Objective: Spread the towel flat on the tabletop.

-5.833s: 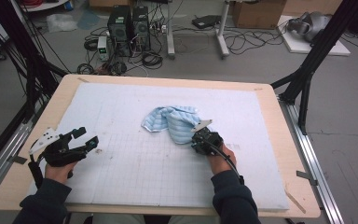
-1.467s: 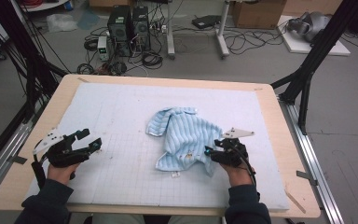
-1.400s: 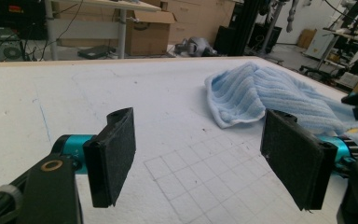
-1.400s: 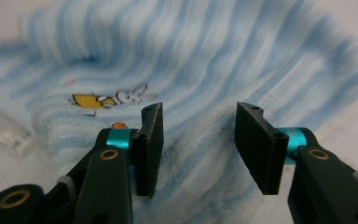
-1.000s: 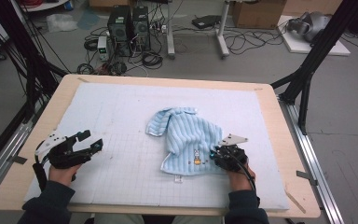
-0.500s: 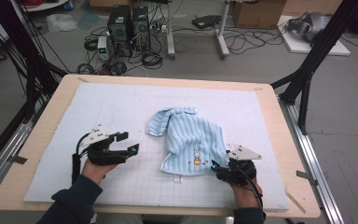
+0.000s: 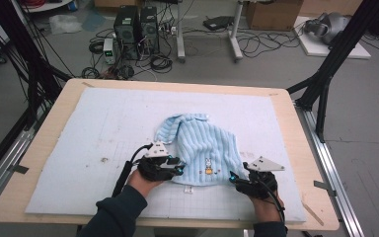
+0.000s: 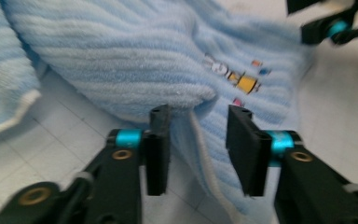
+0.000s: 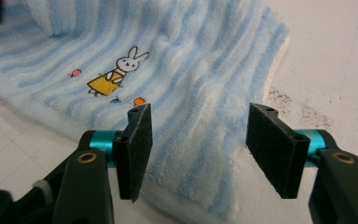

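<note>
White padded surface, cables and computer boxes on the floor behind.

My left gripper has just swung in from the left side to the towel; its jaws have been closing around the near left hem, not pinching yet. My right gripper straddles the near right corner, jaws apart. Looks like both corners are nearly ready for spreading it flat.

The towel is blurred in the left gripper view, its embroidered figure unreadable, its top cut off.
</note>
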`<action>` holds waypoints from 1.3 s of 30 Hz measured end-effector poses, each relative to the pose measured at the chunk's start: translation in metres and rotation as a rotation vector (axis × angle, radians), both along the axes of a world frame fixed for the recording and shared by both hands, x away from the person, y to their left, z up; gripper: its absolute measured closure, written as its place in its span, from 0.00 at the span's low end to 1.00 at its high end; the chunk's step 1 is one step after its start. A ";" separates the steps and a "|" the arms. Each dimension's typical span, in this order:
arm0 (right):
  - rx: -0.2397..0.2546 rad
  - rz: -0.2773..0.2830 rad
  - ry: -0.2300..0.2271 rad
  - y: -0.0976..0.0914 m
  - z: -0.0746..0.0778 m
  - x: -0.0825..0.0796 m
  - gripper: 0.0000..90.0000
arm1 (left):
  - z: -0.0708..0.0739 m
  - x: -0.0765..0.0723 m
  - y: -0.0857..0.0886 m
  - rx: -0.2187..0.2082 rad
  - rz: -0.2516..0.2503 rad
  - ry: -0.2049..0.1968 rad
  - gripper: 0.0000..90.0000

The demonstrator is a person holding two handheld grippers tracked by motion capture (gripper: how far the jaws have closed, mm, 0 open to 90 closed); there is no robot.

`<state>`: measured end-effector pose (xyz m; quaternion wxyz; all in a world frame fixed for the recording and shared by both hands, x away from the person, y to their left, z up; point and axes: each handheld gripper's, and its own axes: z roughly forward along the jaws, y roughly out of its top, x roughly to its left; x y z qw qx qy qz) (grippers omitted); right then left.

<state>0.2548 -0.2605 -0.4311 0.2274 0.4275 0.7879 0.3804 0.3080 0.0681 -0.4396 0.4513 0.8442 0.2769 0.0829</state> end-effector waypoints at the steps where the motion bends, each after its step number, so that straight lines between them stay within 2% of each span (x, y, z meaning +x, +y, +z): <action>1: 0.005 0.003 0.006 0.000 0.000 0.000 0.50 | -0.002 0.000 -0.001 0.029 -0.009 0.006 0.88; 2: 0.008 0.003 0.008 0.000 0.000 0.001 0.51 | -0.004 0.000 -0.001 0.058 -0.018 0.006 0.95; 4: 0.010 0.010 0.016 0.001 0.000 0.002 0.53 | -0.005 0.000 0.003 0.075 -0.014 0.005 0.97; 6: 0.008 0.014 0.025 0.003 -0.001 0.003 0.54 | -0.005 -0.002 0.009 0.071 0.001 0.007 0.97; 10: 0.005 0.030 0.034 0.009 -0.002 0.004 0.54 | -0.005 -0.006 0.021 0.051 0.015 0.012 0.97; 11: 0.003 0.037 0.035 0.011 -0.003 0.005 0.54 | -0.005 -0.009 0.034 0.032 0.030 0.020 0.97; 14: 0.004 0.051 0.044 0.019 -0.003 0.005 0.54 | -0.006 -0.016 0.056 -0.007 0.064 0.032 0.97; 20: -0.007 0.092 0.059 0.037 -0.004 0.010 0.54 | -0.006 -0.031 0.095 -0.050 0.114 0.041 0.97; 23: -0.004 0.107 0.066 0.045 -0.005 0.012 0.55 | -0.005 -0.037 0.103 -0.062 0.127 0.049 0.97; 27: -0.024 0.170 0.080 0.074 -0.006 0.019 0.57 | -0.005 -0.051 0.116 -0.061 0.118 0.053 0.97; 30: -0.078 0.206 0.102 0.090 -0.012 0.022 0.61 | -0.006 -0.059 0.121 -0.063 0.112 0.055 0.97; 31: -0.072 0.208 0.100 0.091 -0.012 0.023 0.65 | -0.006 -0.061 0.122 -0.066 0.109 0.055 0.97; 33: -0.056 0.220 0.126 0.091 -0.011 0.025 0.73 | -0.008 -0.065 0.124 -0.077 0.100 0.060 0.97; 37: -0.045 0.240 0.150 0.089 -0.010 0.023 0.92 | -0.014 -0.073 0.123 -0.081 0.067 0.077 0.97; 39: -0.059 0.255 0.150 0.089 -0.009 0.021 0.94 | -0.013 -0.076 0.123 -0.090 0.056 0.081 0.97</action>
